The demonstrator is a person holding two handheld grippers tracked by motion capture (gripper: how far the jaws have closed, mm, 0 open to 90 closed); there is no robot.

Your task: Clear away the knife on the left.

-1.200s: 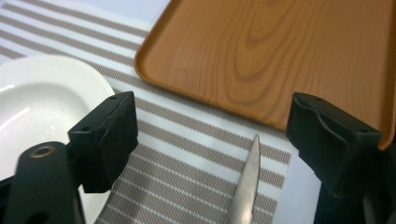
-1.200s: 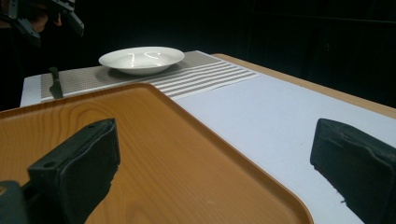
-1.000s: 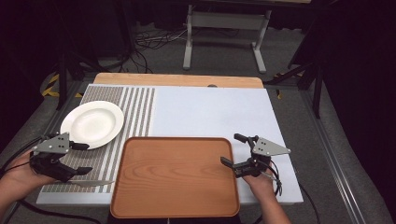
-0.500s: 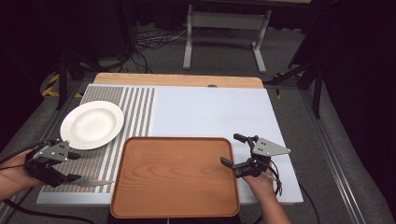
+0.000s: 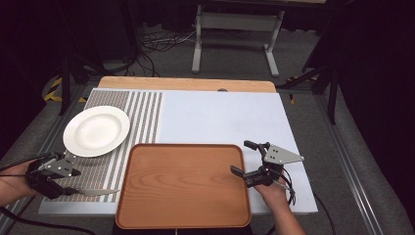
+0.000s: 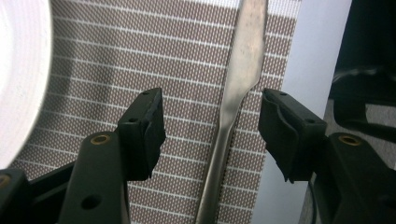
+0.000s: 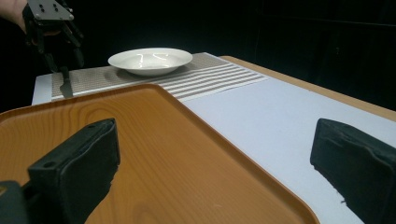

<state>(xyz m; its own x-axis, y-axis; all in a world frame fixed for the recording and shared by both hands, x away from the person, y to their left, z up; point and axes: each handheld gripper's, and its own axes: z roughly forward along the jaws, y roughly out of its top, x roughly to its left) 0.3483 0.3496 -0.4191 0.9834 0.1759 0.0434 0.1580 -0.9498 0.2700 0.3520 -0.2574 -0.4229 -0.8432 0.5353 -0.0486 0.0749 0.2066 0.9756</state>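
Note:
A metal knife point(image 5: 94, 192) lies on the striped placemat point(image 5: 147, 117) near the table's front left edge. My left gripper point(image 5: 59, 188) hangs over its handle. In the left gripper view the knife point(image 6: 250, 56) runs up between the two jaws, nearer the right one, and neither pad touches it. The left gripper point(image 6: 212, 133) is open, and its jaws have just been closing. A white plate point(image 5: 96, 131) sits behind it on the placemat. My right gripper point(image 5: 243, 157) stands open at the right rim of the wooden tray point(image 5: 183, 183), holding nothing.
The white tabletop point(image 5: 220, 117) stretches behind the tray. In the right gripper view the tray point(image 7: 116, 140) lies below the jaws, with the plate point(image 7: 150, 59) and the left gripper point(image 7: 60, 65) beyond it. A metal stand point(image 5: 235, 22) and cables lie on the floor past the far edge.
My left gripper has sunk toward the knife's handle and its jaws have narrowed around it. The right gripper, tray and plate have not moved.

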